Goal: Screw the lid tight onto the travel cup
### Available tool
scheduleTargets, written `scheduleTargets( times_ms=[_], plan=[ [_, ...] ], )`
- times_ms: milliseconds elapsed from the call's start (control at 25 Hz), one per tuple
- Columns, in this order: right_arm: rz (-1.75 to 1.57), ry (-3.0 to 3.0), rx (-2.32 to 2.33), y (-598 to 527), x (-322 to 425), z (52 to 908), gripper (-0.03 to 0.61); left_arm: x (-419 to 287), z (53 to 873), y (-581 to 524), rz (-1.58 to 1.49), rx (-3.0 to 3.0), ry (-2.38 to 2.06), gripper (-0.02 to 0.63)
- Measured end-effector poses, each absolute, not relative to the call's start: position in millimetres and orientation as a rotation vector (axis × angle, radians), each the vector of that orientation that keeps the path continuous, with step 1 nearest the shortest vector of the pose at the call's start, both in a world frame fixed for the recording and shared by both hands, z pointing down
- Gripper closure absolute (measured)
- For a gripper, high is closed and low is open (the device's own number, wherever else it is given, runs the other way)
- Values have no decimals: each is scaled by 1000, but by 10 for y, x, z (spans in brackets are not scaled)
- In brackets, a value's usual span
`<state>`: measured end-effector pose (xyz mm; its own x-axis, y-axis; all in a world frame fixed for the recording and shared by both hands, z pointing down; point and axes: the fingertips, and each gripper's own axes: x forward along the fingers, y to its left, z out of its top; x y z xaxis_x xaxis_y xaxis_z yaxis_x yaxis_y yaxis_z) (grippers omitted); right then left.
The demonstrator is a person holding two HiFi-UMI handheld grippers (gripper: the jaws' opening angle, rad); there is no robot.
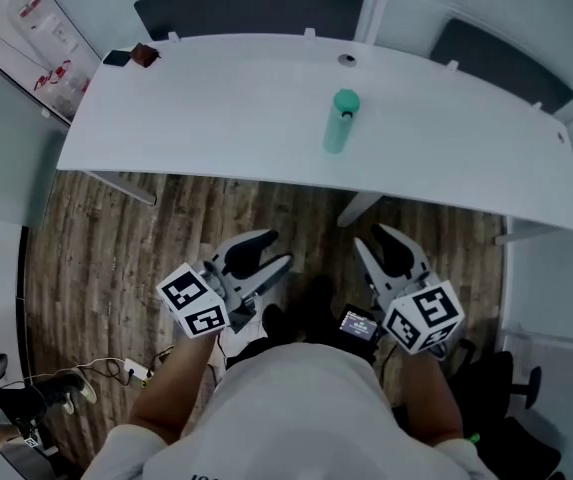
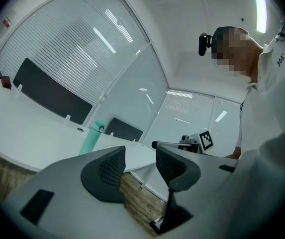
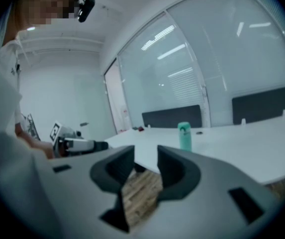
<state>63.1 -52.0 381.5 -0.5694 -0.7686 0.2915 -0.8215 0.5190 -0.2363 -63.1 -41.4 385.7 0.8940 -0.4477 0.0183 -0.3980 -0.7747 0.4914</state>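
Observation:
A teal travel cup [image 1: 339, 128] stands upright on the white table [image 1: 216, 108], right of the middle, with its lid [image 1: 346, 101] on top. The left gripper view shows the cup [image 2: 91, 139] far off beyond the jaws, and so does the right gripper view, with the cup [image 3: 184, 136] small in the distance. My left gripper [image 1: 266, 255] and right gripper [image 1: 372, 242] hang over the wood floor, close to the person's body and short of the table's front edge. Both are open with nothing between the pads [image 2: 113, 166] [image 3: 171, 164].
A small black thing and a reddish thing [image 1: 144, 55] lie at the table's far left corner. A round cable hole [image 1: 347, 60] sits behind the cup. Dark panels [image 1: 251, 8] stand behind the table. Cables [image 1: 116, 370] lie on the floor at lower left.

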Motion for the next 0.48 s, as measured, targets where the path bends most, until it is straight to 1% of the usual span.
scheduleTargets(
  times_ms=[480],
  plan=[
    [532, -2646, 1293, -1160, 1184, 3902, 440, -77, 3972, -1002, -90, 2554, -706, 408]
  ],
)
